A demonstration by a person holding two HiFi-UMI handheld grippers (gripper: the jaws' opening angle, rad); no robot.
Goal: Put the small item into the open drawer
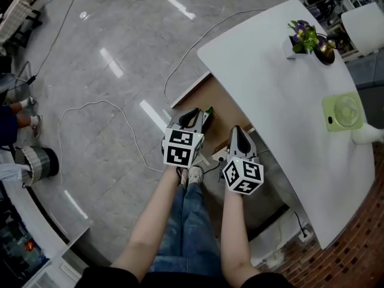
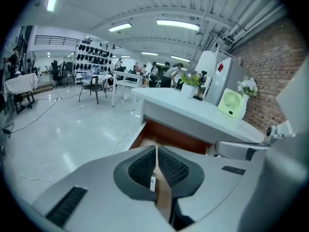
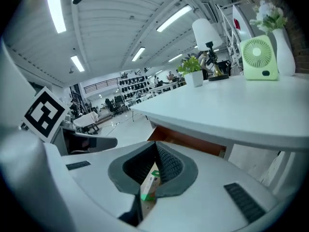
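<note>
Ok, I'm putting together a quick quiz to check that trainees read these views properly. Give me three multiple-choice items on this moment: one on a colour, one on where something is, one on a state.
1. What colour is the fan on the table?
A. red
B. black
C. light green

2. Where is the small box?
A. on the table beside the fan
B. between the fingers of the right gripper
C. on top of the fan

3. How is the drawer under the table?
A. open
B. pushed fully shut
C. pulled right out and set on the table

Answers:
1 C: the head view shows its pale green housing.
2 B: the right gripper view shows the box standing between the two pads.
3 A: its brown inside shows past the table edge in the head view.
</note>
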